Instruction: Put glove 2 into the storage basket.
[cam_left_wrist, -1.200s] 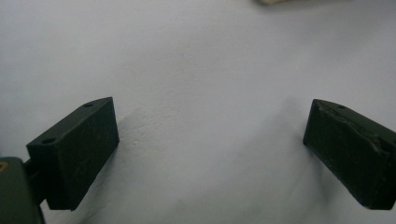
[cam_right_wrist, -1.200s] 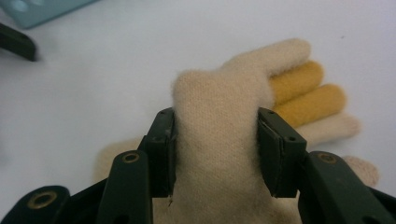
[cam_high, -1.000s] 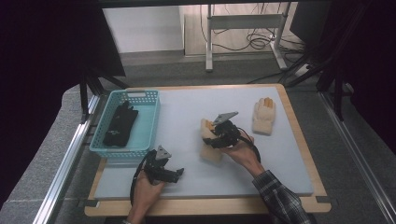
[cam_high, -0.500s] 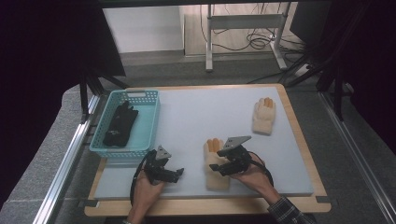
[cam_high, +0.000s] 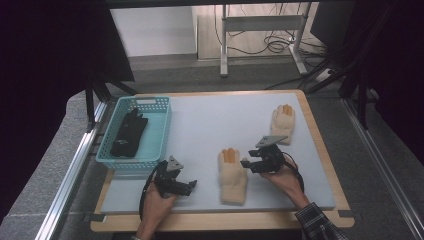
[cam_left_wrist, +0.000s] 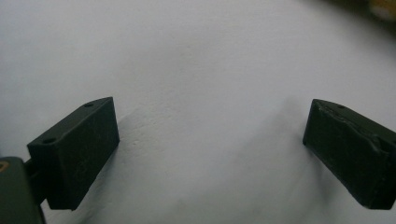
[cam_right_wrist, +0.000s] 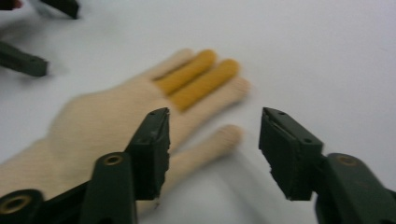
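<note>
A cream knitted glove (cam_high: 232, 176) with two orange fingers lies flat on the pale mat (cam_high: 205, 125) near the front edge. In the right gripper view the same glove (cam_right_wrist: 116, 121) spreads out to the left, its thumb pointing into the gap ahead of the jaws. My right gripper (cam_high: 246, 164) (cam_right_wrist: 215, 116) sits just right of it. Its jaws have just been closing but stand open, gripping nothing. My left gripper (cam_high: 192, 186) (cam_left_wrist: 210, 121) rests left of the glove, open over bare mat. A matching second glove (cam_high: 283, 120) lies at the far right.
A teal basket (cam_high: 162, 131) stands at the mat's left side with a black glove (cam_high: 129, 132) inside. A wooden rim (cam_high: 320, 145) frames the mat. In the right gripper view the left gripper's dark jaws (cam_right_wrist: 23, 61) show at the top left.
The right gripper brought the cream glove from the middle of the mat toward the front edge, let it go flat, and drew off to its right. The left gripper stayed put.
</note>
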